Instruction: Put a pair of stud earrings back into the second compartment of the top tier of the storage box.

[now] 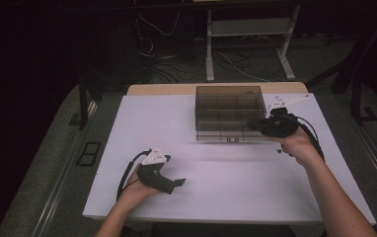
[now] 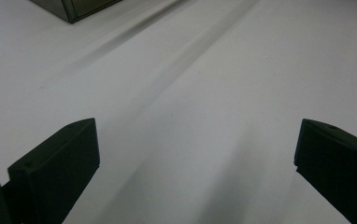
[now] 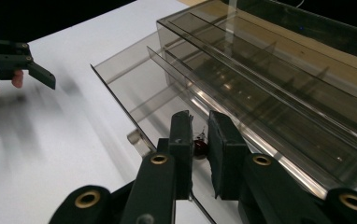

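Overhead, white table [image 1: 186, 123], dark floor [image 1: 43, 153] with loose cables [image 1: 236, 61]

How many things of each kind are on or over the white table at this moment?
Smoked clear compartment box: 1
Small dark red thing between the right gripper's jaws: 1
Small dark bit on the table by the right hand: 1
Handheld grippers: 2, left gripper with jaws wide apart, right gripper nearly closed
Total: 5
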Available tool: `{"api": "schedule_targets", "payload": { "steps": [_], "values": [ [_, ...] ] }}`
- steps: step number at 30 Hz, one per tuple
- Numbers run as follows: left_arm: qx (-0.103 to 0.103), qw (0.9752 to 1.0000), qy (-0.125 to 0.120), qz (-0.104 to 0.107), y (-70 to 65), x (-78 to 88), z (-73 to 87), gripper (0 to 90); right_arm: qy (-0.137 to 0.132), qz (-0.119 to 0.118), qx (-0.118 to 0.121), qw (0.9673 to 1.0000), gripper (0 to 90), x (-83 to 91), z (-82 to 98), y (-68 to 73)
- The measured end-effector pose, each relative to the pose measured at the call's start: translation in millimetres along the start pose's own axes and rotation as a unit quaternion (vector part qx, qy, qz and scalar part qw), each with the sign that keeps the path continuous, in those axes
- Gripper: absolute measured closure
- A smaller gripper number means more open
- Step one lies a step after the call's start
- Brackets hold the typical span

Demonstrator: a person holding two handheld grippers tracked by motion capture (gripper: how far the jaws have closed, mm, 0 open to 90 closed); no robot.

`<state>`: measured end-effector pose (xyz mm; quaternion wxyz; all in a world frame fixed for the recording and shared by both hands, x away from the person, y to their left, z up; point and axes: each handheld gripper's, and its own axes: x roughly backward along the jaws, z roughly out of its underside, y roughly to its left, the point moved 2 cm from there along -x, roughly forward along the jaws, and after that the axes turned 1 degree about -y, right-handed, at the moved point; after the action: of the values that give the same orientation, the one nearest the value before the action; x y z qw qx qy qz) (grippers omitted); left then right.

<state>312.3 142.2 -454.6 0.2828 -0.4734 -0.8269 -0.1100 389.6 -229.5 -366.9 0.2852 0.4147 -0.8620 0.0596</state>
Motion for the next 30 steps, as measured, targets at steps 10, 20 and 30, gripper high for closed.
{"api": "schedule_targets", "payload": {
  "steps": [10,20,30],
  "values": [
    [-0.003,1.0,0.002,0.001,0.9,1.1,0.3,0.0,0.007,-0.011,0.003,0.9999,78.8,-19.4,-6.2,8.4],
    [0.0,1.0,0.003,0.001,0.4,0.9,0.7,0.0,0.021,-0.012,0.004,0.9997,78.6,-39.4,-4.4,15.0],
    [0.001,1.0,0.003,0.002,-0.3,-0.6,0.8,0.0,0.04,0.002,0.0,0.9992,78.2,-47.4,1.6,15.4]
  ]
}}
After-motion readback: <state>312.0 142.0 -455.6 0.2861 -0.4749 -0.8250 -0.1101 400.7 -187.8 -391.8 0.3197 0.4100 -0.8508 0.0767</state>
